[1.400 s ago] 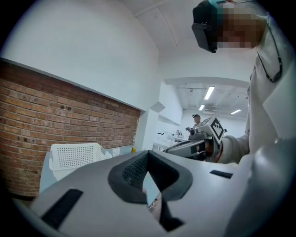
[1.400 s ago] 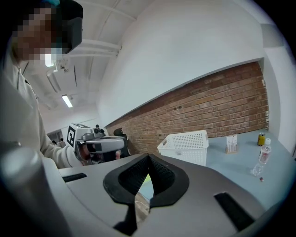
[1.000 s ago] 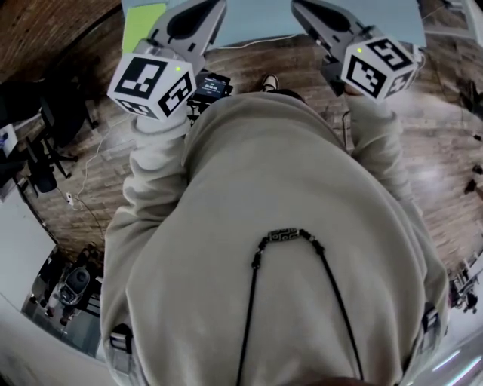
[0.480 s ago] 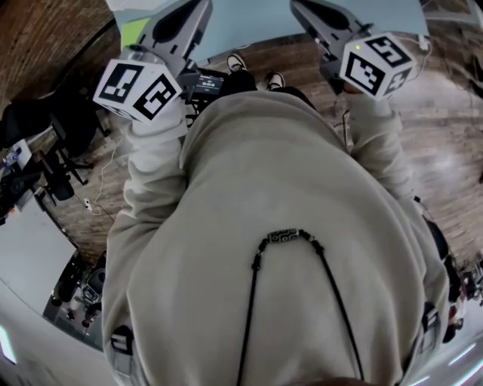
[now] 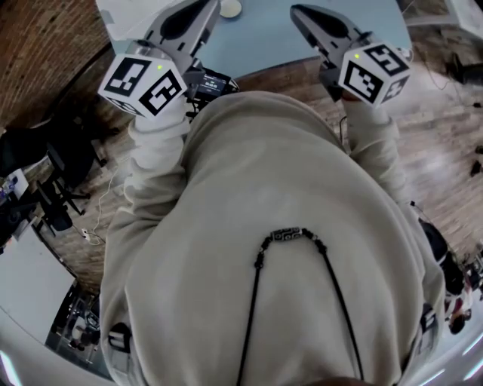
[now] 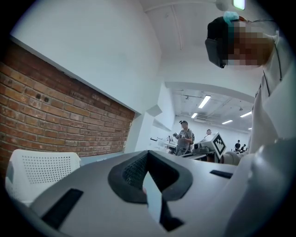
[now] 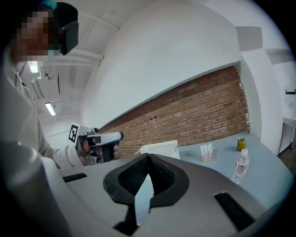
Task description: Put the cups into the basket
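Note:
In the head view I hold both grippers in front of my chest, pointing toward a light blue table (image 5: 272,34). My left gripper (image 6: 148,152) has its jaws shut with nothing between them. The jaws of my right gripper (image 7: 149,156) are shut too, and empty. A white perforated basket (image 6: 39,169) stands on the table beyond the left gripper's jaws, and the right gripper view shows the basket (image 7: 161,149) against the brick wall. A small round whitish object (image 5: 230,7), perhaps a cup, lies at the table's near part. No cup shows clearly in either gripper view.
On the table's right side stand a clear bottle (image 7: 240,166), a yellow can (image 7: 241,144) and a small card stand (image 7: 207,152). A brick wall (image 7: 199,115) runs behind the table. Other people (image 6: 185,139) stand far back. Chairs and cables lie on the wooden floor (image 5: 83,181) at left.
More of the blue table has come into the head view and the floor has slid back under me. Both grippers stay raised in front of my chest.

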Available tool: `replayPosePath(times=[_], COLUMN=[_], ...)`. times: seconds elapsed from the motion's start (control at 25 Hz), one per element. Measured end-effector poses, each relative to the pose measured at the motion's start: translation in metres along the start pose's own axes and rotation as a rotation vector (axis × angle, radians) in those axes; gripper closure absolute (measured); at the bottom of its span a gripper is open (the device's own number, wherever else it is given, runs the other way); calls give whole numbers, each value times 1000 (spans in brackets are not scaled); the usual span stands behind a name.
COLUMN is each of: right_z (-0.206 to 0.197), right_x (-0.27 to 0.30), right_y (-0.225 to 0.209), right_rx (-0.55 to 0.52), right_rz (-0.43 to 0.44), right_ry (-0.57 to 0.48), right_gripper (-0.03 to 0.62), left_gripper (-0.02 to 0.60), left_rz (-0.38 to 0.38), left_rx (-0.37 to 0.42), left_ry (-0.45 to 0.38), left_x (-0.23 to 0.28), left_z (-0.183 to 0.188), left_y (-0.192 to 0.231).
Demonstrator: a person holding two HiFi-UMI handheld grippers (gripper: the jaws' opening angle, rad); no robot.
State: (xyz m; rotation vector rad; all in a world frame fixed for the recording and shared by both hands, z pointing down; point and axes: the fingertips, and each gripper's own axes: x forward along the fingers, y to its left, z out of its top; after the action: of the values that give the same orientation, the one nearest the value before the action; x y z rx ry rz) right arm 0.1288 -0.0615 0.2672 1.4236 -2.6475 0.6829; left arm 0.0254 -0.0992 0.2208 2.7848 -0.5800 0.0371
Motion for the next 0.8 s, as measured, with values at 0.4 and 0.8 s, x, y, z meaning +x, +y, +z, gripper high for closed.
replayPosePath(times=[0.4, 0.8], right_z=[-9, -11], right_x=[9, 32], right_y=[9, 16], right_rx=[-16, -46], right_rz=[10, 15], right_ry=[37, 106], right_gripper=[582, 582], left_gripper=[586, 586], left_rz=[-17, -54], left_rx=[-19, -50], left_ry=[2, 12], left_x=[-2, -7], left_z=[-11, -23], left_y=[3, 13])
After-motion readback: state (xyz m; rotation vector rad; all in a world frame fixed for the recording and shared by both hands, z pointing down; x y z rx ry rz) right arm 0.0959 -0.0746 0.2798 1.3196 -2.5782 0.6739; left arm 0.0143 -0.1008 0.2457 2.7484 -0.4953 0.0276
